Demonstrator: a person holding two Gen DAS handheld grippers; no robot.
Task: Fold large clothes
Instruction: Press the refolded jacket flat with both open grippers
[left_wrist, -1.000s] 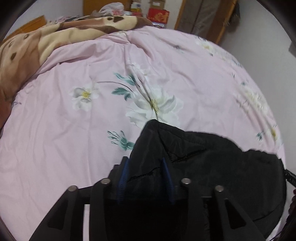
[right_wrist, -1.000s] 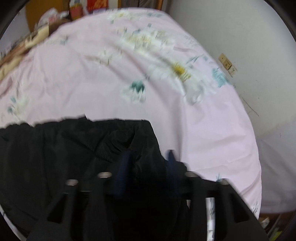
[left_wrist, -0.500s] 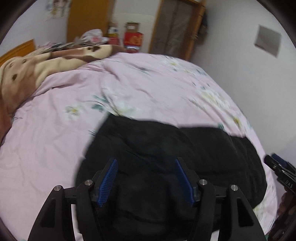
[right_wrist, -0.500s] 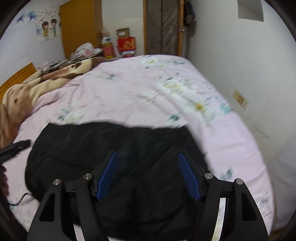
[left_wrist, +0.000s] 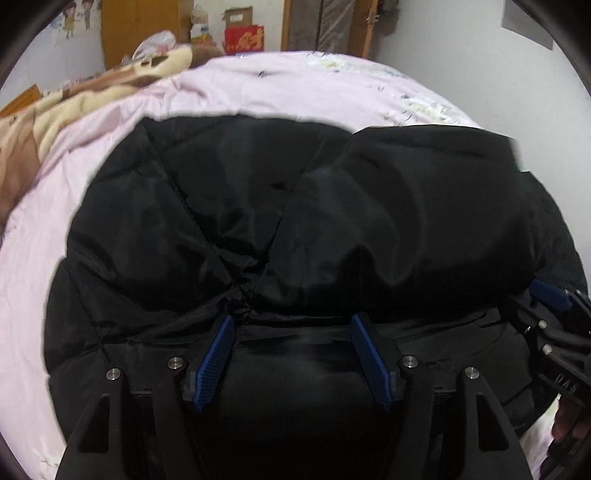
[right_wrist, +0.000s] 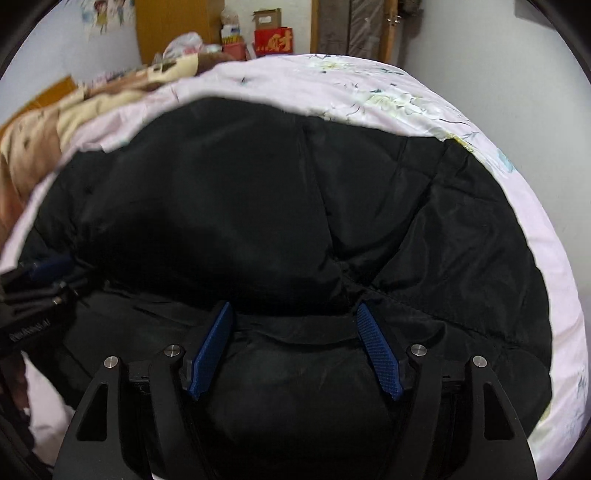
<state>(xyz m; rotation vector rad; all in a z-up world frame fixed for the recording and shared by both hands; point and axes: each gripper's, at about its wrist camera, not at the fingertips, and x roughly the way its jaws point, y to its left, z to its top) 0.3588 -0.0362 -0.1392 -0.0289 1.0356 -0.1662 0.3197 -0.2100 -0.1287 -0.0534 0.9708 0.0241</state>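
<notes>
- Nearest in each wrist view are the tools: the left gripper (left_wrist: 291, 350) and right gripper (right_wrist: 295, 347) both have their fingers spread, blue pads (left_wrist: 214, 360) apart with nothing pinched. The left one's jaws have just been opening, with only loose fabric lying below the gap.
- Directly under and ahead of both sets of fingers lies the black padded jacket (left_wrist: 295, 206), a bulky folded bundle on the bed.
- Its long axis runs side to side across both views. The left gripper sits over the left half and the right gripper over the right half, so each is about equally near its own end.
- A folded-over top layer's edge (right_wrist: 295, 314) lies just beyond the fingertips, probably the next thing to grasp or press.
- Beyond is the pink floral bedsheet (right_wrist: 388, 85), then a brown blanket (left_wrist: 92, 99).
</notes>
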